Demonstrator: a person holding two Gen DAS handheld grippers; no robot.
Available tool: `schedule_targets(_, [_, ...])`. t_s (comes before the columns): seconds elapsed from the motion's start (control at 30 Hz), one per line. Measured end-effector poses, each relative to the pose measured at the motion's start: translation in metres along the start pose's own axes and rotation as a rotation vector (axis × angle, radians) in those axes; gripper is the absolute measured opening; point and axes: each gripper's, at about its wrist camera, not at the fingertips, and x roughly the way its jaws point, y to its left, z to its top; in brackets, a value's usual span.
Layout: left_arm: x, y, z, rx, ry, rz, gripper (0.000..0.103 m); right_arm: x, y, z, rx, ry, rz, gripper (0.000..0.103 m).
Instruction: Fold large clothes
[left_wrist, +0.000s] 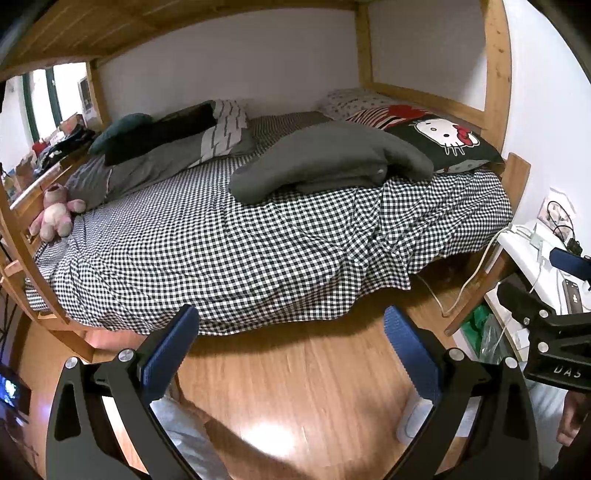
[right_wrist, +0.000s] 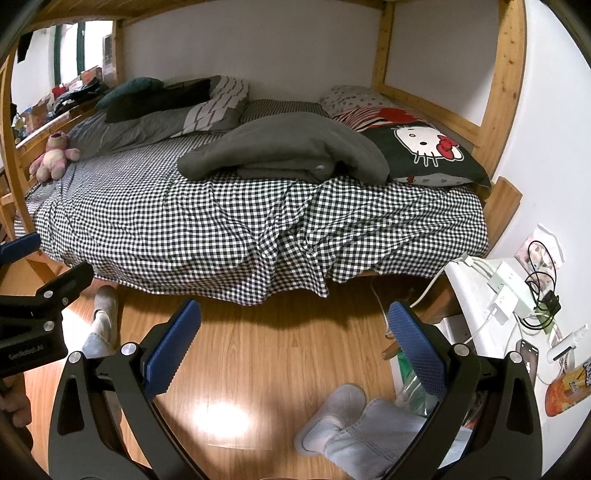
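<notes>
Left wrist view has the whole bunk bed in it, and the thing to fold, a grey hoodie (left_wrist: 332, 158), sits bunched up on the gingham sheet (left_wrist: 221, 236) toward the pillow end of the mattress, its far side touching the Hello Kitty pillow (left_wrist: 443, 144). It's well back from the front edge of the bed, roughly halfway across the mattress.

What could go wrong, as far as I can judge: the hoodie is already lumped into layers, with one sleeve or hood flopped out to the left, so a pinch at the wrong spot would likely grab several layers at once and drag the whole lump instead of opening it out. The sheet is loose and wrinkled right under it too, hanging off the front edge, so a low grab could easily catch gingham along with the hoodie. The pillow could also get nudged.

Tools: the left gripper (left_wrist: 291, 350) is spread wide, blue pads far apart, nothing between them, hovering over the wood floor (left_wrist: 295, 387) in front of the bed. Same story for the right gripper (right_wrist: 295, 350) in the right wrist view, fully spread, holding and touching nothing, well short of the hoodie (right_wrist: 288, 147).
</notes>
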Motion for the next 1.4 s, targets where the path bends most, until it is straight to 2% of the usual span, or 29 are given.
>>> schedule_targets(1.4, [-0.0048, 0.0017, -0.0019, -0.005, -0.007, 0.007, 0.099, 0.0017, 0.0020, 0.0001, -0.007, 0.003, 0.002, 0.100])
